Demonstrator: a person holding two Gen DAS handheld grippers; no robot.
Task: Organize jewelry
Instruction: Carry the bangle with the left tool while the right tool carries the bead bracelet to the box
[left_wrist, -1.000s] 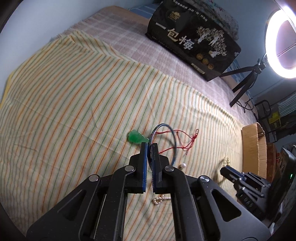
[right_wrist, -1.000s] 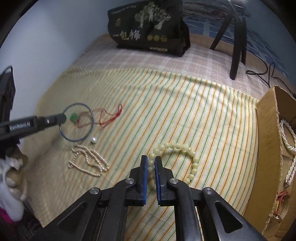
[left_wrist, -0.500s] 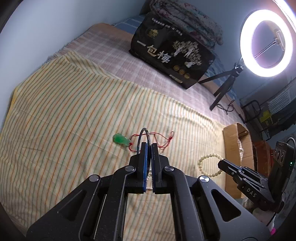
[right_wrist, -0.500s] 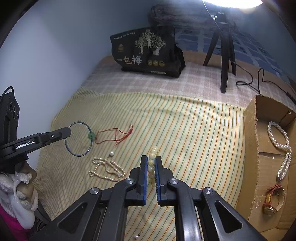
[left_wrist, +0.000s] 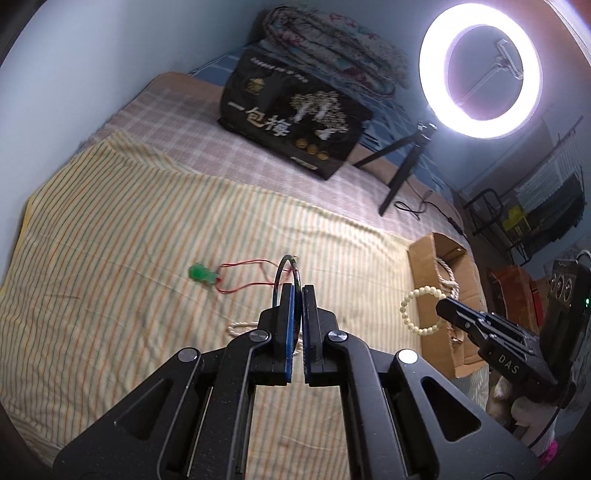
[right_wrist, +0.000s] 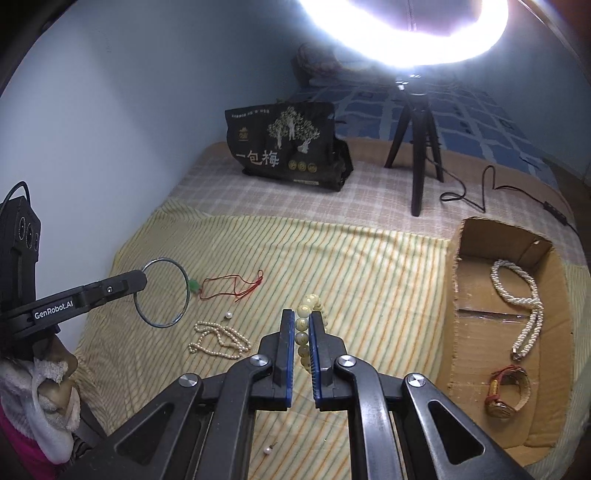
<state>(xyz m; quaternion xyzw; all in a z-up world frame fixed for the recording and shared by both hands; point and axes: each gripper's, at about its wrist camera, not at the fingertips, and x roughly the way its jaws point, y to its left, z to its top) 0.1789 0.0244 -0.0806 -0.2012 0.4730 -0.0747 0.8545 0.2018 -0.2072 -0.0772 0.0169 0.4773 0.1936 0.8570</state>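
my left claw gripped the bangle, held above the cloth; my right claw clenched the bead bracelet (beside the box).

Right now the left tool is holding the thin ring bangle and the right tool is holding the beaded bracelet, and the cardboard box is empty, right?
Not quite. The cardboard box isn't empty: the right wrist view shows a twisted pearl necklace and a watch inside. The rest is right: the left tool holds the bangle, the right tool the beaded bracelet.
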